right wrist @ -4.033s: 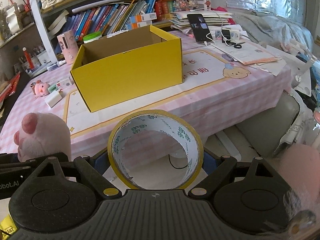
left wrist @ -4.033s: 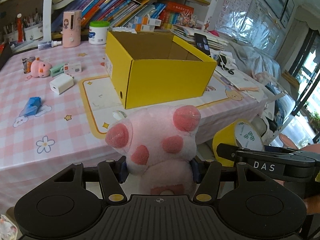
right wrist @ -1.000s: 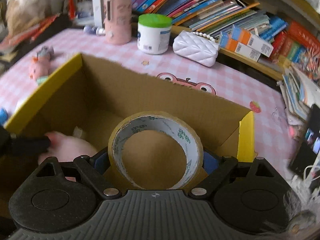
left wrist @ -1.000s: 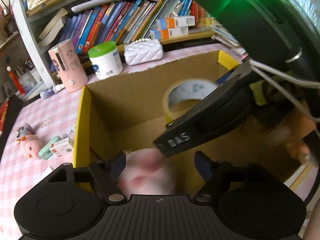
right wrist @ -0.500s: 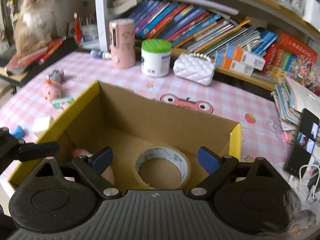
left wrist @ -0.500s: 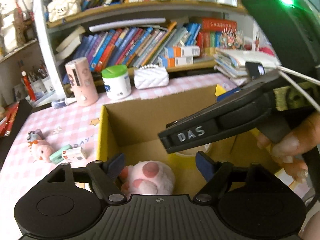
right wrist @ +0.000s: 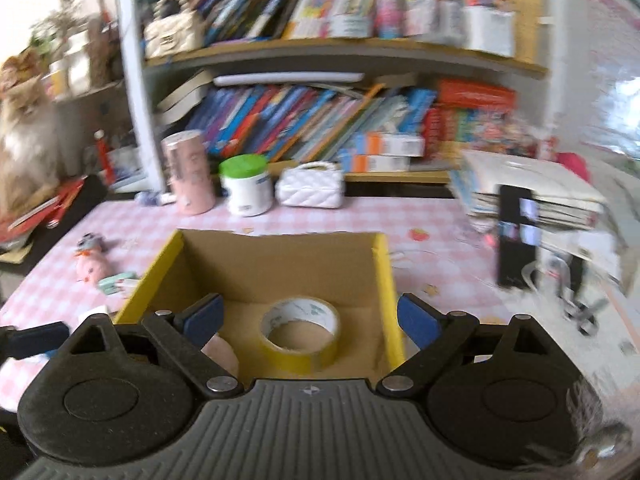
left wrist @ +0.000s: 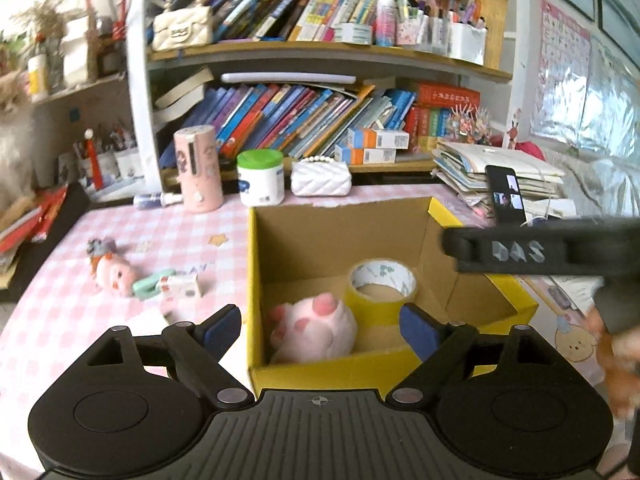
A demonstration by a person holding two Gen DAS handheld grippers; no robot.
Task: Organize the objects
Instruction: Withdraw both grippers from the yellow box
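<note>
A yellow cardboard box [left wrist: 256, 264] stands open on the pink checked table. Inside lie a pink plush paw [left wrist: 316, 330] at the left and a yellow tape roll [left wrist: 382, 290] beside it. My left gripper [left wrist: 320, 330] is open and empty above the box's near edge. My right gripper [right wrist: 310, 326] is open and empty above the box [right wrist: 386, 280]; the tape roll [right wrist: 300, 334] lies flat below it and the plush paw [right wrist: 220, 354] peeks out at the left. The right gripper's body [left wrist: 540, 250] crosses the left wrist view at the right.
On the table left of the box lie a small pink doll [left wrist: 110, 272] and a green-and-white item [left wrist: 168, 286]. Behind the box stand a pink cylinder [left wrist: 198, 168], a green-lidded jar [left wrist: 260, 178] and a white purse [left wrist: 320, 178]. A phone [left wrist: 506, 194] leans on stacked books at the right.
Both grippers have pulled back and up from the box. The plush paw and the tape roll, released earlier, stay inside it.
</note>
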